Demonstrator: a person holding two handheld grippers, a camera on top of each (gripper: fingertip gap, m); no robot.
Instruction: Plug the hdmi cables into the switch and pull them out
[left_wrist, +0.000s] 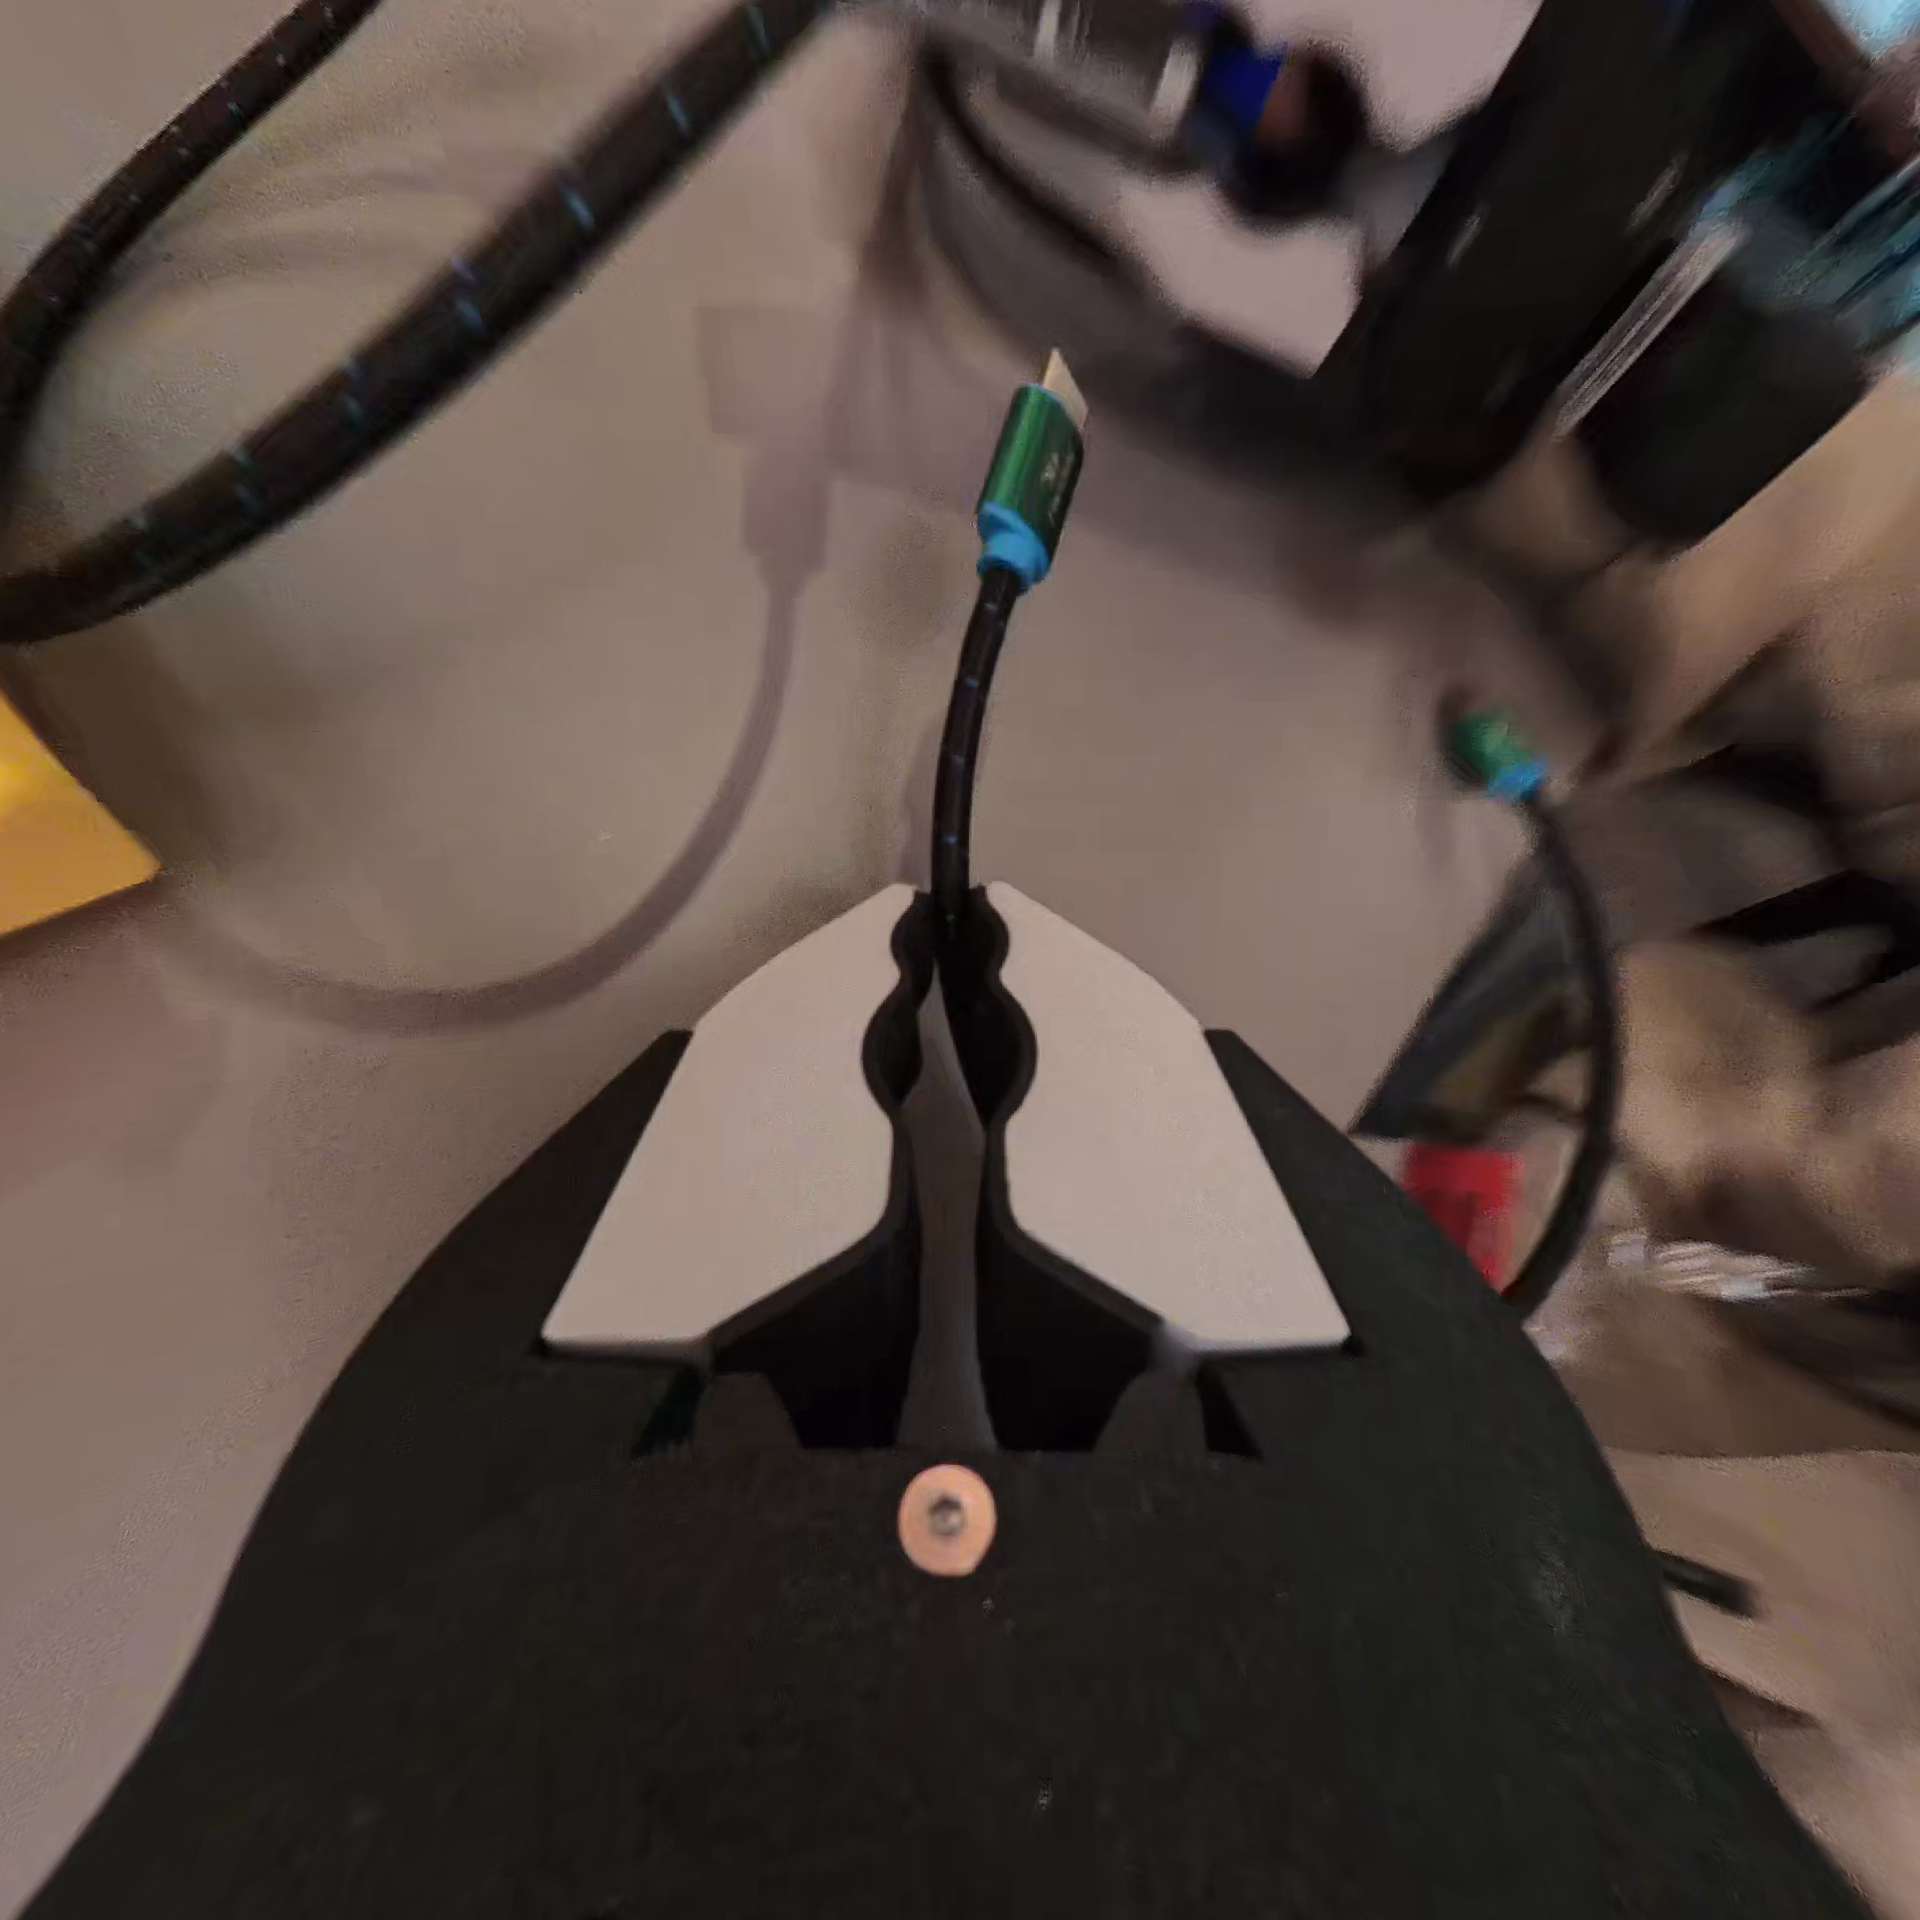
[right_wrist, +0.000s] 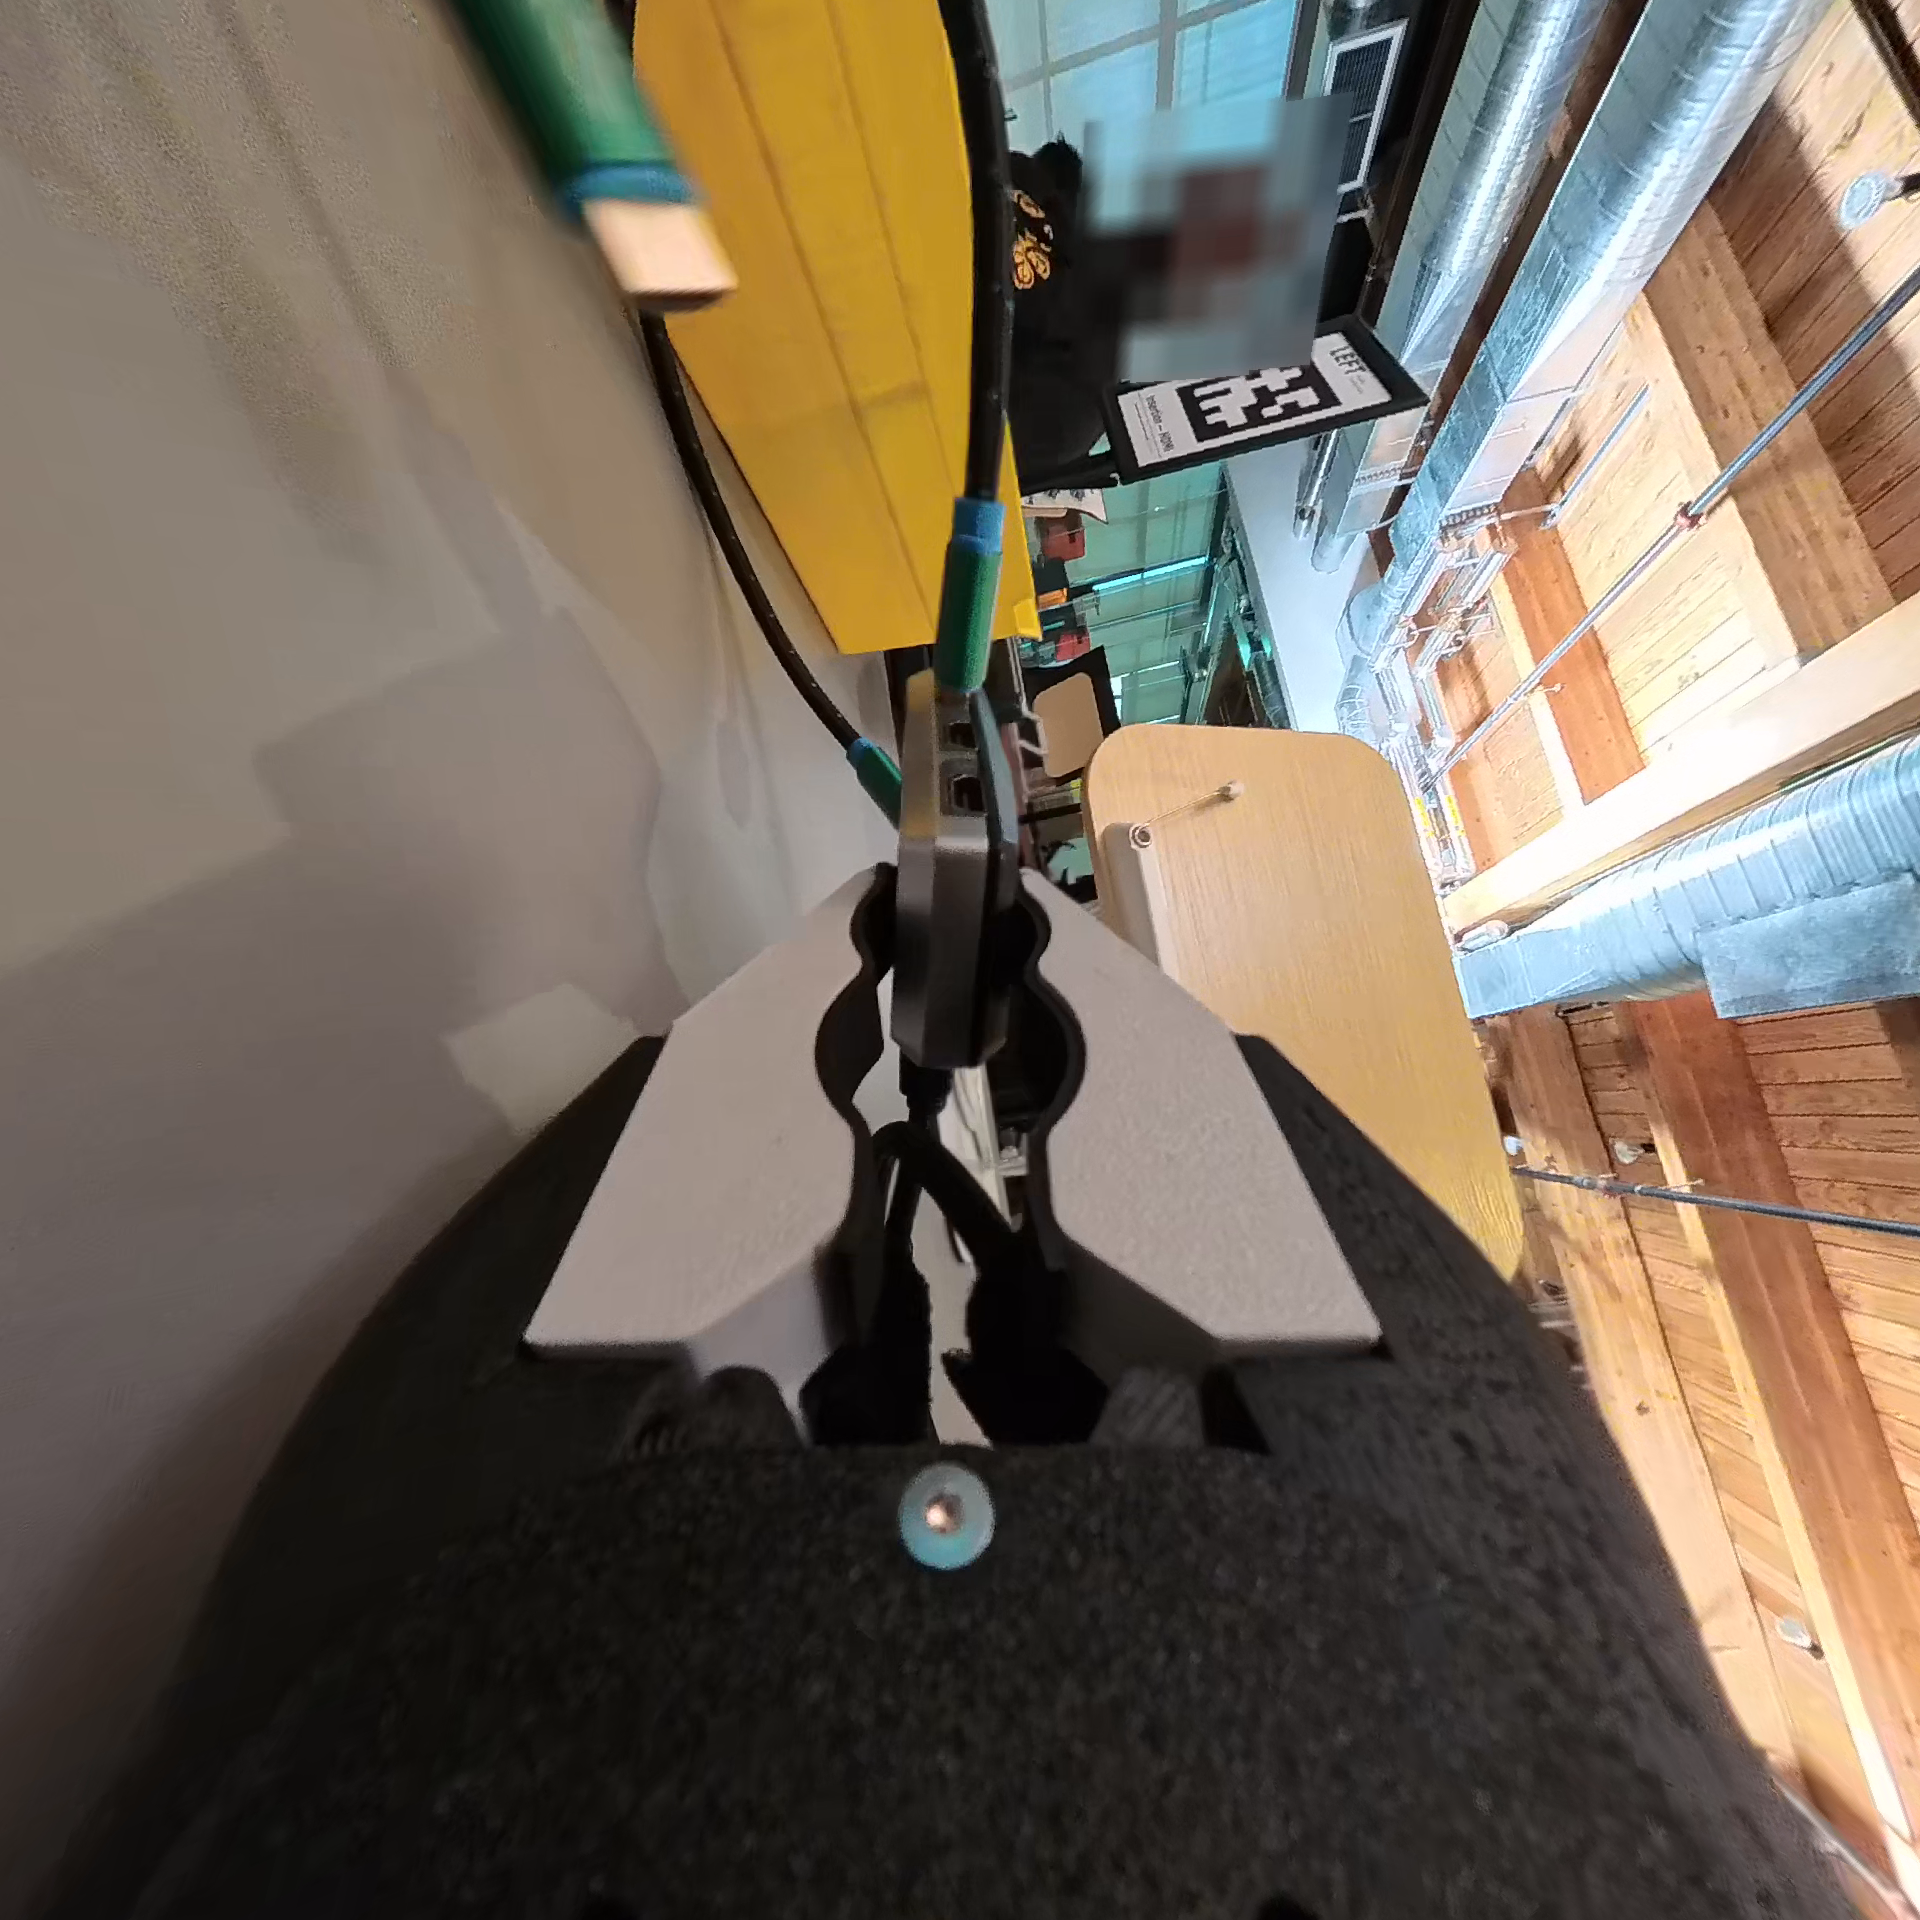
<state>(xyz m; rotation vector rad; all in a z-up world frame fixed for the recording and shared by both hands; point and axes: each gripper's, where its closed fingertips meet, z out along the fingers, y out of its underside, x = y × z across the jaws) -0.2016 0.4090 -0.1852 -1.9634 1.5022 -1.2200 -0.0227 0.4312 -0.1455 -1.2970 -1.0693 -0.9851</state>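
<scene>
The desk (left_wrist: 436, 1039) has a plain pale beige surface. A black braided cable (left_wrist: 343, 364) loops across it, and beside that cable a yellow block (left_wrist: 52, 831) sits at the desk's edge.

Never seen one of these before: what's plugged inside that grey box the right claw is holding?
The switch has one green-shelled HDMI plug seated at its far end, and two empty ports beside it. Its near end sits hidden between the right gripper fingers.

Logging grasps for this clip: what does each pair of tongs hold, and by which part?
Left tongs: black braided HDMI cable, gripped on the cord below its green plug. Right tongs: thin grey switch box, gripped at its near end.
</scene>
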